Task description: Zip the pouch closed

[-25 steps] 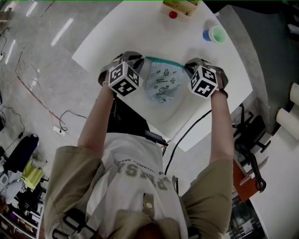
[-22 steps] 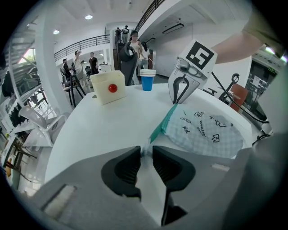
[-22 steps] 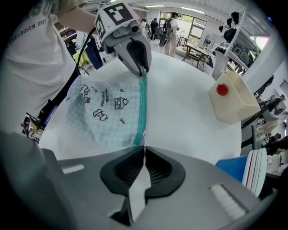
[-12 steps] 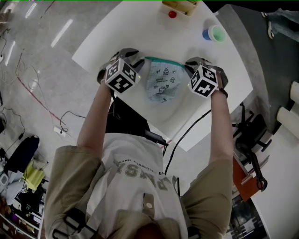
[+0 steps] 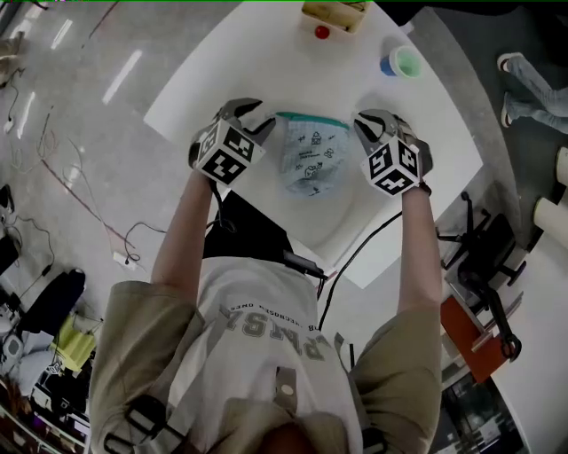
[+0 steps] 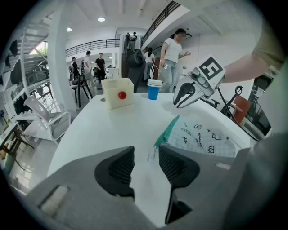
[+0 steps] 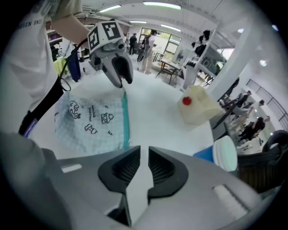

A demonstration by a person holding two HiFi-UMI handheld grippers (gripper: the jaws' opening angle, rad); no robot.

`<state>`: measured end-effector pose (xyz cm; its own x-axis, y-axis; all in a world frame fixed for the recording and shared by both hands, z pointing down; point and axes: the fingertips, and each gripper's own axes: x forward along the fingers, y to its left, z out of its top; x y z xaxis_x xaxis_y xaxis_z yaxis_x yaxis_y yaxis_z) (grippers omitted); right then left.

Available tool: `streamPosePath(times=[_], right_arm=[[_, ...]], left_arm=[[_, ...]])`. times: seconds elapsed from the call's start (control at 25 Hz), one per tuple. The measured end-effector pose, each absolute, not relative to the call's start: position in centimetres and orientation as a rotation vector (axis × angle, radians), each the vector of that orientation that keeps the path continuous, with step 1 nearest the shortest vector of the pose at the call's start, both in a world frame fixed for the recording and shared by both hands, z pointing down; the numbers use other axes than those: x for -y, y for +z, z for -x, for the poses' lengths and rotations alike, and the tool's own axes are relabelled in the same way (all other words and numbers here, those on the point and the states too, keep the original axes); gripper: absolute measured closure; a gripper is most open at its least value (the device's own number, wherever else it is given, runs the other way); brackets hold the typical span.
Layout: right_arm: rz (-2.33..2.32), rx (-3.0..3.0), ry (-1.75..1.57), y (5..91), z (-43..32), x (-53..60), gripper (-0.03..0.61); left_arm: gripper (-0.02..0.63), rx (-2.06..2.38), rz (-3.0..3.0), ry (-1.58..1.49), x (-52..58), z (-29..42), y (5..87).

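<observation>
A pale blue printed pouch [image 5: 309, 158] lies flat on the white table [image 5: 213, 71], its teal zipper [image 5: 311, 118] along the far edge. My left gripper [image 5: 263, 125] is at the pouch's left end. Its jaws have just been opening and stand open [image 6: 144, 162]. The zipper's end tab [image 6: 152, 152] shows in the gap, and no pad presses it. My right gripper [image 5: 366, 124] is at the pouch's right end. Its jaws [image 7: 144, 158] have just been opening to a narrow gap with nothing between them. The pouch [image 7: 87, 121] lies just beyond.
A cream box with a red knob [image 5: 330, 14] and a blue cup stack with a green lid [image 5: 401, 62] stand at the table's far side. The table's near edge runs close below the pouch. Several people stand in the hall beyond; an office chair [image 5: 484, 257] is at the right.
Both grippers have let go of the pouch's ends and their jaws have parted. The right gripper has lifted a little. The pouch stays flat on the table.
</observation>
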<state>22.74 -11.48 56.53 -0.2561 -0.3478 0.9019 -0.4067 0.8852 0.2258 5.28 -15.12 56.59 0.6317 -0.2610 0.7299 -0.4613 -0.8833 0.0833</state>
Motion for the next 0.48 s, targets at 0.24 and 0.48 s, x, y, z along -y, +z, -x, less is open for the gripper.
streamPosePath(times=[0.24, 0.48], right_arm=[[-0.983, 1.955, 0.011, 50.3, -23.0, 11.3, 0.522], [-1.582, 2.116, 0.129, 40.6, -23.1, 9.9, 0.522]], left_arm=[[0.436, 0.745, -2.626, 0.972, 15.2, -4.3, 52.3], [0.434, 1.027, -2.689, 0.770, 15.2, -3.1, 44.3]])
